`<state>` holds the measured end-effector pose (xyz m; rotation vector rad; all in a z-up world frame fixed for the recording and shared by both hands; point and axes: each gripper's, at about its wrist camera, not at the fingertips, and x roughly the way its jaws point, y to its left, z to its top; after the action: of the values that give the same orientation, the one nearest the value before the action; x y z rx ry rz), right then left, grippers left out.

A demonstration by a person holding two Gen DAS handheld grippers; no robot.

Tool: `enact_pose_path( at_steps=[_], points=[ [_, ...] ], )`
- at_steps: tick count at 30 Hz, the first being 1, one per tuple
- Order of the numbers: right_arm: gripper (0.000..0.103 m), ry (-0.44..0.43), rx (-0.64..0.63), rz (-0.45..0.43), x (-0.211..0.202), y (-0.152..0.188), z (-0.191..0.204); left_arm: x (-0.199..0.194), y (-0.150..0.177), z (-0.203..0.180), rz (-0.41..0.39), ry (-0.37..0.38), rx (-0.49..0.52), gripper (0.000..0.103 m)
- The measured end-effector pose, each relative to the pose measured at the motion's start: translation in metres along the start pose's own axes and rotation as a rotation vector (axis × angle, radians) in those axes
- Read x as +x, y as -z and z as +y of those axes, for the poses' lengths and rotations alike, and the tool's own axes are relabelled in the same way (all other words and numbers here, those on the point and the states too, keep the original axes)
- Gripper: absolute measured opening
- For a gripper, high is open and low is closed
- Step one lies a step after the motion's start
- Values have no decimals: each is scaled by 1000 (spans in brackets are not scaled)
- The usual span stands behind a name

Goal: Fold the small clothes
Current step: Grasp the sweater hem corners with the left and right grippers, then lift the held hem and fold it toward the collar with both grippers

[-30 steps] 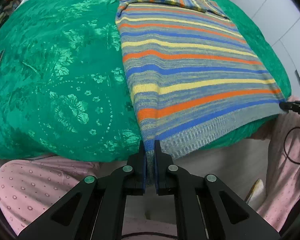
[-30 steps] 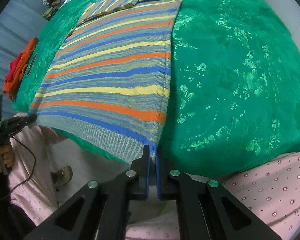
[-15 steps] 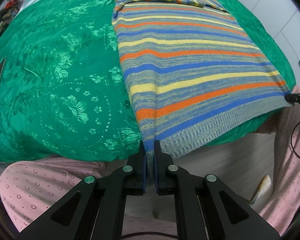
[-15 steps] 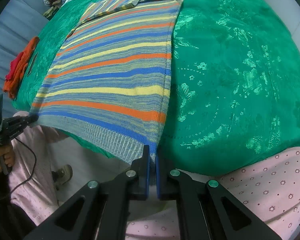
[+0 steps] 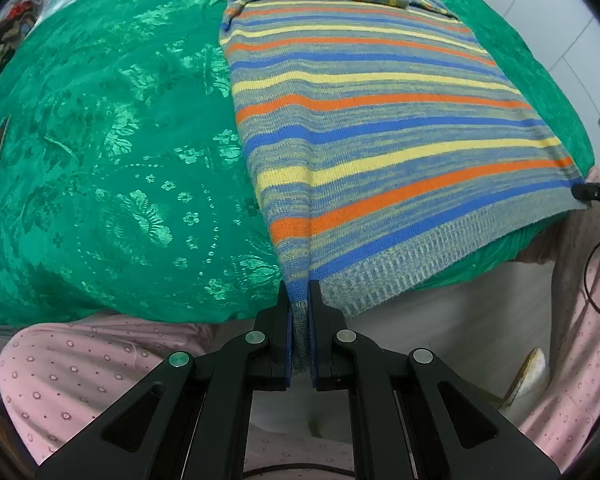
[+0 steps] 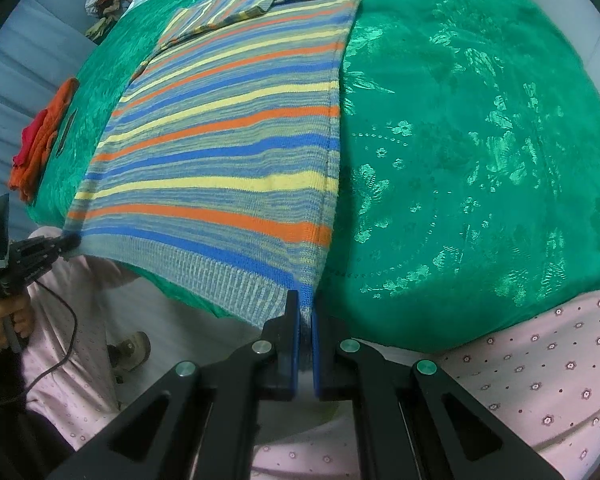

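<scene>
I kept both grippers' fingers [image 5: 288,312] pinching the striped sweater [image 5: 364,120] hem corners, tensioning it flat for folding.

No readable text, label, brand, number or sign shows in either view — not on any surface in the frames.
</scene>
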<state>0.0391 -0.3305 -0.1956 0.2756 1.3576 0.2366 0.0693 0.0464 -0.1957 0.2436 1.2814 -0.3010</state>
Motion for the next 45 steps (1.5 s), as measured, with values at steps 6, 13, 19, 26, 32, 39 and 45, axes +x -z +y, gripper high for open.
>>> enact_pose_path(
  at_steps=[6, 13, 19, 26, 32, 39, 45],
  points=[
    [4, 0, 3, 7, 2, -1, -1, 2, 0, 1, 9, 0, 5, 4],
    [4, 1, 6, 17, 4, -2, -1, 7, -2, -2, 19, -11, 14, 4],
    [4, 0, 3, 31, 9, -4, 0, 11, -4, -3, 26, -4, 10, 4],
    [4, -25, -2, 33, 3, -11, -1, 4, -14, 12, 33, 88, -34, 4],
    [5, -110, 26, -101, -33, -74, -9, -32, -80, 41, -93, 208, -110, 4],
    [5, -131, 84, -338, -57, -196, -16, -30, -216, 80, -242, 249, -218, 4],
    [5, -184, 186, -355, -30, -291, -40, 19, -313, 107, -215, 273, -316, 4]
  ],
)
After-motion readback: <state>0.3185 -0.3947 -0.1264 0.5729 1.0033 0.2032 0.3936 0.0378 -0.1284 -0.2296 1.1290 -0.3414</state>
